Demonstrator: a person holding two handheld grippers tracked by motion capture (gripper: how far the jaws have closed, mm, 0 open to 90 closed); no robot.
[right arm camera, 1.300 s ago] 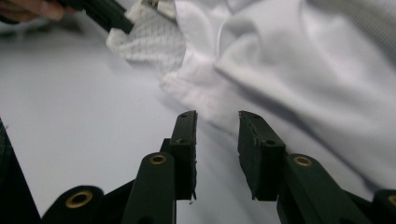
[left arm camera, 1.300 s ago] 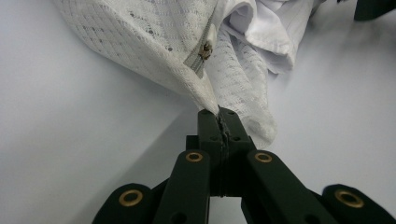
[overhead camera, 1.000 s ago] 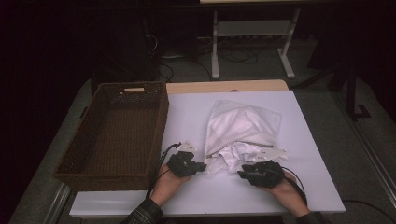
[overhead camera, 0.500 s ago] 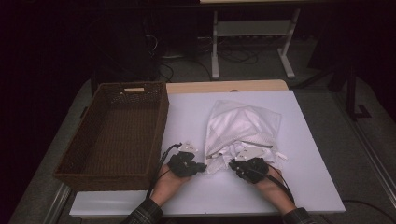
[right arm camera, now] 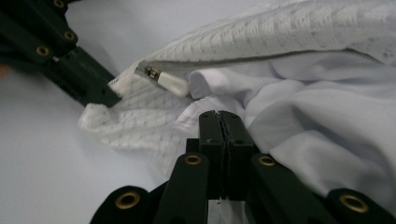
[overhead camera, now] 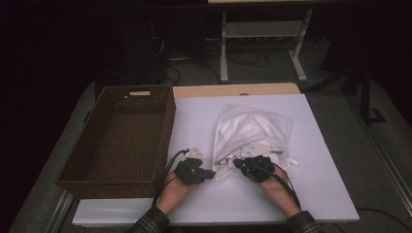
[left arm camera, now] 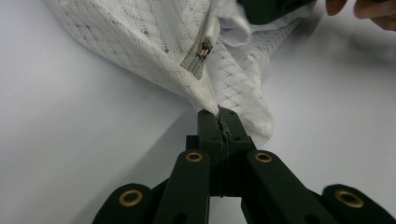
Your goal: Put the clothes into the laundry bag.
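A white mesh zip bag (overhead camera: 252, 128) lies on the white table (overhead camera: 194, 121) with white cloth (right arm camera: 303, 107) showing inside its open mouth. My left gripper (left arm camera: 219, 112) is shut on the bag's near corner, just past the end of the zipper. The zipper pull (left arm camera: 203, 49) lies beyond that pinch. My right gripper (right arm camera: 219, 113) has just been closing and now stands shut, with a fold of the mesh at the bag's mouth between its tips. The pull (right arm camera: 161, 78) lies free to their left. In the high view the left gripper (overhead camera: 211, 174) and right gripper (overhead camera: 238, 162) sit close together.
A dark wicker basket (overhead camera: 165, 126) stands at the table's left with nothing in it. Bare white table stretches to the right of the bag and along the front edge. A metal stand and cables sit on the floor behind the table.
My right hand has slid left along the bag's near edge toward the left gripper, and its jaws have closed on the mesh. The left hand has stayed put.
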